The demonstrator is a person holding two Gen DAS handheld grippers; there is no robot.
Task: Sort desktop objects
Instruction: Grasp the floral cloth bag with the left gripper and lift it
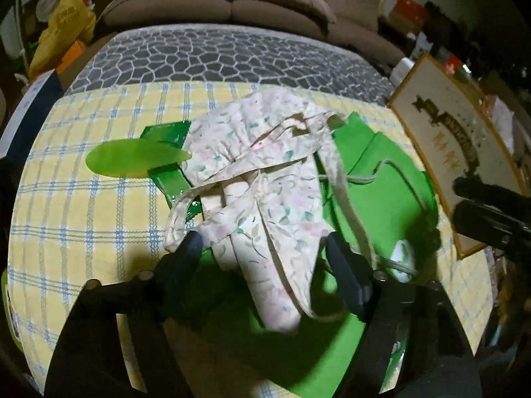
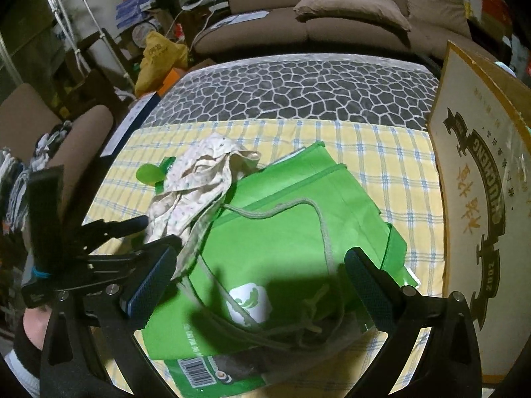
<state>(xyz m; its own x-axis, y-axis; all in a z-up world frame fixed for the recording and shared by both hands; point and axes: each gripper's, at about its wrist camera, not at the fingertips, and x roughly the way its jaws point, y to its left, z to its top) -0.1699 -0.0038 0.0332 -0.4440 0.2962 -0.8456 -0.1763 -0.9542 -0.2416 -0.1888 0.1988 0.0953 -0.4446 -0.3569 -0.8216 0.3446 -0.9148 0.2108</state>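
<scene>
Nearest, the left gripper (image 1: 262, 252) is seen with its jaws spread wide around a floral cloth garment (image 1: 262, 179) — no clamping is visible. The right gripper (image 2: 259, 282) is likewise held open above a green drawstring bag (image 2: 292, 205). The garment is draped over that bag on the yellow checked tablecloth (image 1: 83, 199); beyond, a green oval paddle (image 1: 132, 159) is seen — then a brown sofa (image 2: 332, 10)

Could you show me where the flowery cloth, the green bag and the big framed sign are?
flowery cloth (image 1: 265, 165), left wrist view, its crumpled middle.
green bag (image 2: 282, 232), right wrist view, its flat front.
framed sign (image 2: 471, 179), right wrist view, its printed face.
</scene>
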